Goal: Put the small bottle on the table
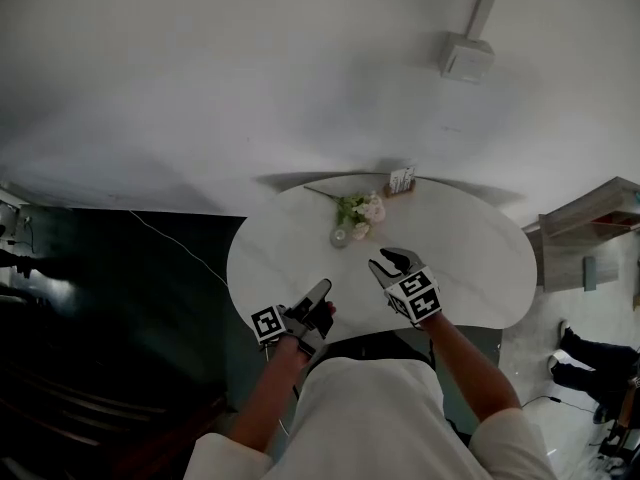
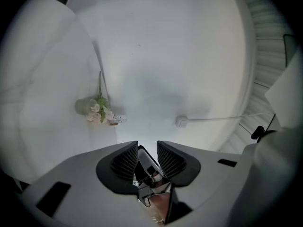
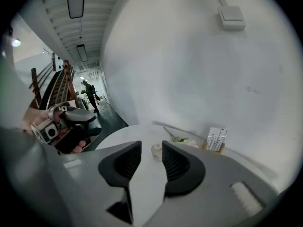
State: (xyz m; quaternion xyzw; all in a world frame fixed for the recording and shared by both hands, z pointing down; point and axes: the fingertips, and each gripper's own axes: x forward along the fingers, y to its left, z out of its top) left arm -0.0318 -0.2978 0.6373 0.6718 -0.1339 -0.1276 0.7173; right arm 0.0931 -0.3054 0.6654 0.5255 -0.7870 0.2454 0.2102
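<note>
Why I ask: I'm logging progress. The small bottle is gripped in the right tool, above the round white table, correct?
Not quite: the small bottle isn't gripped. It sits on the round white table beside the flowers, beyond the right tool, whose jaws stand apart and empty above the table. The right gripper view shows it.

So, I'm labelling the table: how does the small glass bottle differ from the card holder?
The small bottle is round clear glass; the card holder is a brownish box of white cards. The bottle stands nearer the table's middle, beside the flowers; the holder sits at the far edge by the wall. Both are upright on the table.
</note>
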